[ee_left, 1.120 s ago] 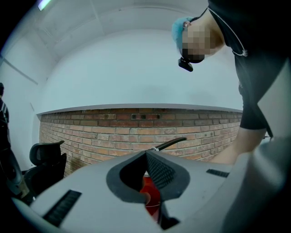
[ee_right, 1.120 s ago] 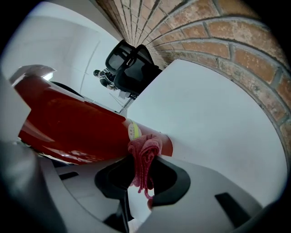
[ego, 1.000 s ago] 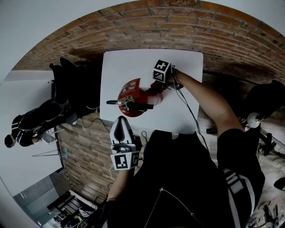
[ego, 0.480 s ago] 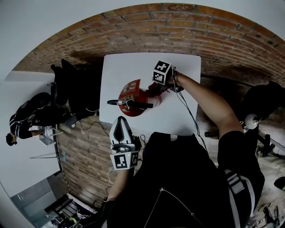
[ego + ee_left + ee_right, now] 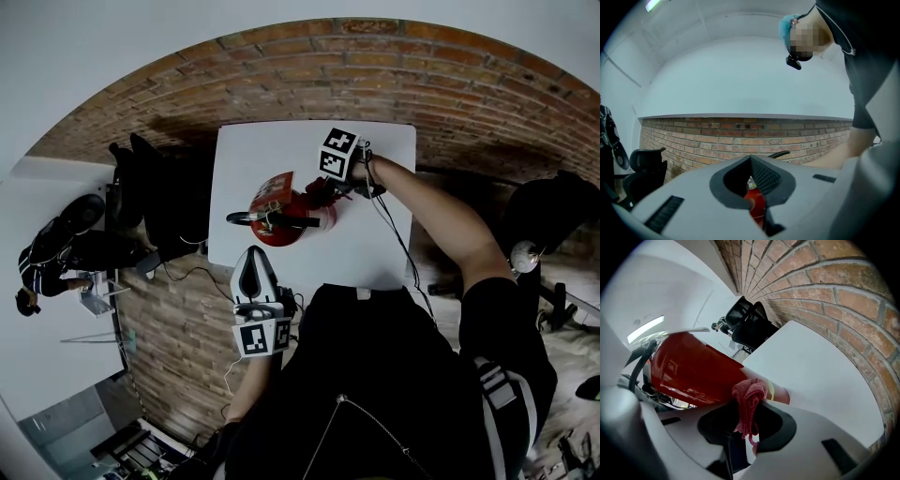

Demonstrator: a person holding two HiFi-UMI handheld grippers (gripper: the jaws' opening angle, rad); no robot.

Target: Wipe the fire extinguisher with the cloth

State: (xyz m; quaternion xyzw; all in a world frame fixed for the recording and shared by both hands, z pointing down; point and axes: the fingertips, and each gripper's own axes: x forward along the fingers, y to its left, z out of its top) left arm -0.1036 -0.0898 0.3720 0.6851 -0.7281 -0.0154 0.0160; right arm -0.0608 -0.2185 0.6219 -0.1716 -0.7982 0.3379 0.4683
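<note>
A red fire extinguisher (image 5: 279, 223) with a black handle and hose stands on the white table (image 5: 375, 246). My right gripper (image 5: 325, 190) is shut on a red cloth (image 5: 749, 398) and holds it against the cylinder's far right side (image 5: 689, 369). The cloth (image 5: 317, 194) is bunched between the jaws, with a tail hanging down. My left gripper (image 5: 255, 274) hovers at the table's front edge, just short of the extinguisher, jaws together with nothing in them. In the left gripper view a strip of the red body (image 5: 758, 205) shows under the closed tips (image 5: 750, 160).
A black office chair (image 5: 150, 187) stands left of the table and also shows in the right gripper view (image 5: 751, 320). A person (image 5: 47, 267) sits further left. A black cable (image 5: 394, 225) runs from my right gripper across the table. Brick flooring (image 5: 450, 103) surrounds the table.
The right gripper and cloth have shifted slightly left along the extinguisher's side. The left gripper has stayed put. The view has tilted a little.
</note>
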